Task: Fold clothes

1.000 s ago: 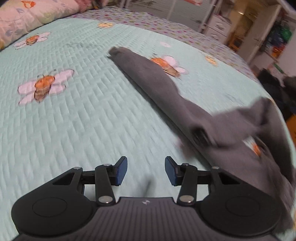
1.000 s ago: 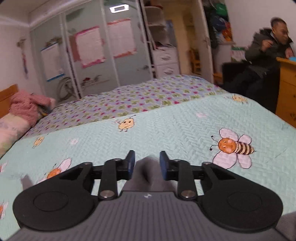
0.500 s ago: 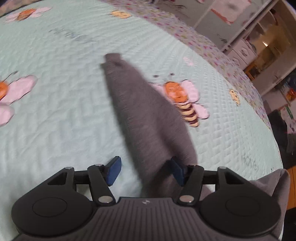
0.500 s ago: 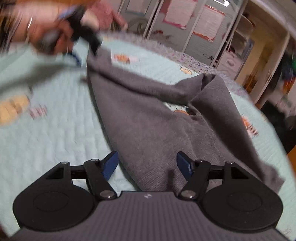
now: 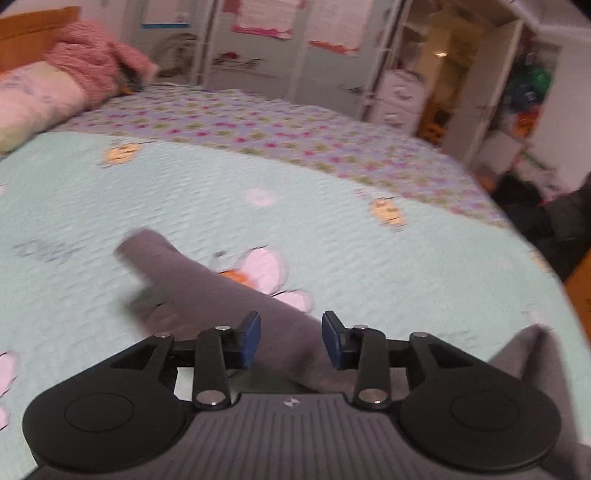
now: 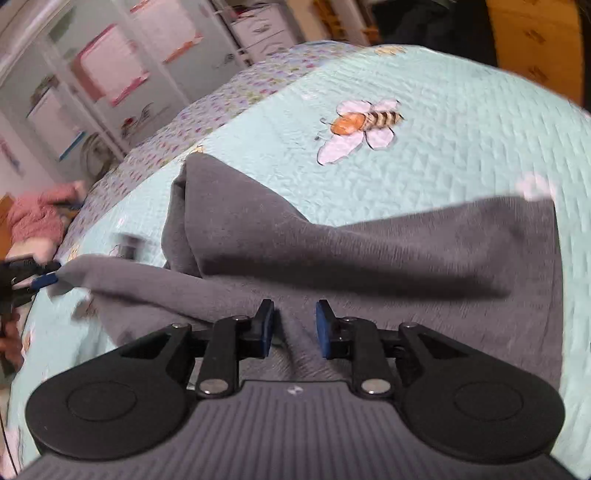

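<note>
A dark grey garment [image 6: 406,251] lies rumpled on the mint bee-print bedcover [image 6: 461,129]. In the right wrist view my right gripper [image 6: 295,328] is low over its body. The jaws are closing on a pinched ridge of the cloth. One long sleeve [image 6: 140,284] stretches left to my left gripper [image 6: 33,282]. The left wrist view shows that sleeve [image 5: 207,291] running between the closing jaws of the left gripper [image 5: 291,338]. Its cuff end hangs just above the bedcover [image 5: 369,240] and throws a shadow. Part of the garment's body [image 5: 524,362] shows at lower right.
A pink fluffy garment [image 5: 99,62] and a pillow [image 5: 33,103] lie at the head of the bed. Wardrobe doors [image 5: 277,44] and white drawers [image 5: 399,96] stand beyond the far edge. A wooden cabinet [image 6: 535,33] is beside the bed. A hand [image 6: 7,332] shows at the left edge.
My left gripper has come over the sleeve, narrowed around it and risen, with its view tilting up. My right gripper, wide open half a second ago, has narrowed onto a fold of the garment.
</note>
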A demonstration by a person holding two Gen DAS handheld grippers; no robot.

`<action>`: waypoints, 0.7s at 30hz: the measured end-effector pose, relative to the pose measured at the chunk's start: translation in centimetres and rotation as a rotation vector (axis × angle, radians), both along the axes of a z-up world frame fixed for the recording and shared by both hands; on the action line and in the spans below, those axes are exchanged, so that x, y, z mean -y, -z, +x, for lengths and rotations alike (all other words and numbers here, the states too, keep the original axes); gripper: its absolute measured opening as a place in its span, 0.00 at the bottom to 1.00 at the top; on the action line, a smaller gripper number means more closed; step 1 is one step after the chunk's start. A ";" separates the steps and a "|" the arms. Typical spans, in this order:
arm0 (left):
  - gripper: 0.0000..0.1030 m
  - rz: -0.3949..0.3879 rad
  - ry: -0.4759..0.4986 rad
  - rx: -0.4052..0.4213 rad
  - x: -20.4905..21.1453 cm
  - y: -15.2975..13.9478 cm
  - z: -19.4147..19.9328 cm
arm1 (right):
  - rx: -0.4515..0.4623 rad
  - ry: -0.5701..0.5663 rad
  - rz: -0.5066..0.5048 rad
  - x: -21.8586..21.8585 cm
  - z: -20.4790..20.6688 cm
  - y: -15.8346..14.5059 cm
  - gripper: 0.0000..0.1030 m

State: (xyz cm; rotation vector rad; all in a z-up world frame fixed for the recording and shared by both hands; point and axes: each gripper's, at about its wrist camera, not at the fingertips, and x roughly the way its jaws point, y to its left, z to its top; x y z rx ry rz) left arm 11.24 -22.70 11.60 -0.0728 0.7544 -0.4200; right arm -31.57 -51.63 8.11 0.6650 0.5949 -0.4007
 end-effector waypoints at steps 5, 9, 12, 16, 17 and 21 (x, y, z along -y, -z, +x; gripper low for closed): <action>0.40 -0.250 -0.206 -0.223 -5.8 4.2 0.2 | -0.018 -0.036 -0.182 -3.4 -3.7 -0.2 0.43; 0.40 -0.362 -0.216 -0.352 -6.2 6.7 0.9 | -0.057 -0.044 -0.327 -5.5 -5.6 0.5 0.43; 0.40 -0.388 -0.183 -0.308 -4.4 5.9 1.6 | -0.050 -0.023 -0.330 -5.3 -5.7 1.1 0.43; 0.49 -0.387 -0.183 -0.283 -1.9 5.0 3.4 | -0.034 -0.010 -0.329 -4.4 -4.9 1.5 0.43; 0.49 -0.385 -0.176 -0.291 -1.4 5.1 3.7 | -0.032 -0.010 -0.330 -4.4 -4.8 1.5 0.43; 0.49 -0.348 -0.145 -0.314 0.6 5.7 4.2 | -0.033 -0.002 -0.324 -4.1 -4.3 2.2 0.44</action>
